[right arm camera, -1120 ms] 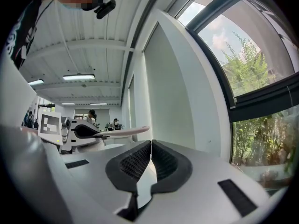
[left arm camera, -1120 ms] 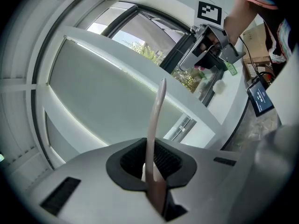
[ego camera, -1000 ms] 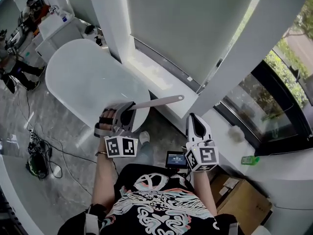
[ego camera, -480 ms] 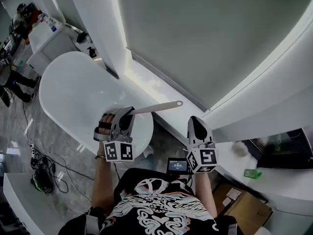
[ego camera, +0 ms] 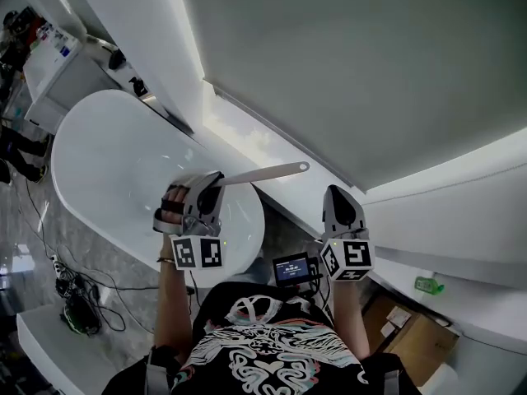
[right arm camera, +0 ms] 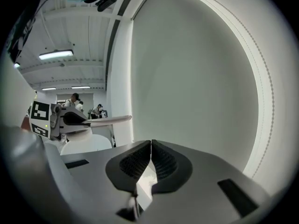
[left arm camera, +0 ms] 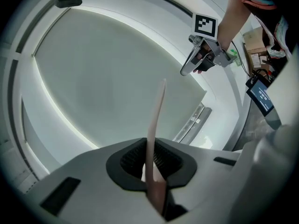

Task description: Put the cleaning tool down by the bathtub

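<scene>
The cleaning tool (ego camera: 263, 172) is a long, flat, pale beige handle that sticks out to the right from my left gripper (ego camera: 216, 178), whose jaws are shut on its near end. In the left gripper view the handle (left arm camera: 155, 125) rises straight up from between the black pads. The tool's working end is hidden. The gripper hangs over the near end of the white oval bathtub (ego camera: 115, 163). My right gripper (ego camera: 340, 197) is raised beside it to the right, shut with nothing between its pads (right arm camera: 161, 160). The right gripper view shows the left gripper (right arm camera: 70, 120) with the tool (right arm camera: 110, 120).
A white windowsill ledge (ego camera: 255, 151) runs behind the tub under a large grey blind. A small screen device (ego camera: 292, 269) hangs at the person's chest. Cables and a dark bag (ego camera: 74, 311) lie on the marble floor at left; cardboard boxes (ego camera: 403, 327) sit at right.
The head view has tilted up, so the tub and ledge sit lower and further left. Both grippers keep their hold and spacing; the tool still points right.
</scene>
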### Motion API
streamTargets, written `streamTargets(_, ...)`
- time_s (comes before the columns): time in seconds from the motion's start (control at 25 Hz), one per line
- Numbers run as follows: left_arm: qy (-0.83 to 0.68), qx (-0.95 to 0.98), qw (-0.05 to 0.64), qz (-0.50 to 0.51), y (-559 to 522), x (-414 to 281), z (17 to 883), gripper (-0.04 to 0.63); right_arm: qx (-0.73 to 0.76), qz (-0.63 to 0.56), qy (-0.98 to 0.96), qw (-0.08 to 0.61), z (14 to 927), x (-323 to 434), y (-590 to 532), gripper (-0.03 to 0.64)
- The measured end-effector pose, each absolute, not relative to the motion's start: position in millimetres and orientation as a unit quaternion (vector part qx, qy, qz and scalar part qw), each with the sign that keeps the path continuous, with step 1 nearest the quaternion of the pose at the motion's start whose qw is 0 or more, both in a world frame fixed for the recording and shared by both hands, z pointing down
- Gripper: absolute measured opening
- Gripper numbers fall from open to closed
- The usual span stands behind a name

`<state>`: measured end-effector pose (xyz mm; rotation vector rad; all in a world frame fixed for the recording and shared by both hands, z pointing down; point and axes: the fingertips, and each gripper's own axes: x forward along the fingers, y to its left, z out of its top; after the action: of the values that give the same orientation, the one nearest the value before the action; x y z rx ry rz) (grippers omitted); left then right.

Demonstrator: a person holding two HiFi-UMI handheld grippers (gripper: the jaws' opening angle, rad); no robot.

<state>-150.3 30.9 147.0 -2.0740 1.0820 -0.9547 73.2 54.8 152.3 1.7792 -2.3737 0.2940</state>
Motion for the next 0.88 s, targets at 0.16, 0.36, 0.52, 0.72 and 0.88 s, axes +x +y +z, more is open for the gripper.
streamTargets(0.16, 0.410, -0.781, 0.303, -0.361, 15, -161, 150, 0.043, 0.588, 0.106, -0.797, 0.083, 157, 63, 49, 0.028)
streamTargets(0.36, 0.413, -0.778, 0.302, -0.364, -6, -166, 152, 0.043, 0.604, 0.082, -0.789, 0.074, 150, 64, 30, 0.028)
streamTargets(0.52, 0.411, -0.775, 0.303, -0.372, -14, -166, 154, 0.043, 0.601, 0.082, -0.792, 0.069, 148, 66, 19, 0.028)
streamTargets(0.72, 0.411, -0.772, 0.297, -0.383, -24, -160, 160, 0.043, 0.588, 0.090, -0.800, 0.076, 157, 67, 4, 0.028)
streamTargets(0.88, 0.408, -0.767, 0.298, -0.396, -43, -149, 171, 0.043, 0.577, 0.099, -0.807, 0.079, 170, 74, -16, 0.028)
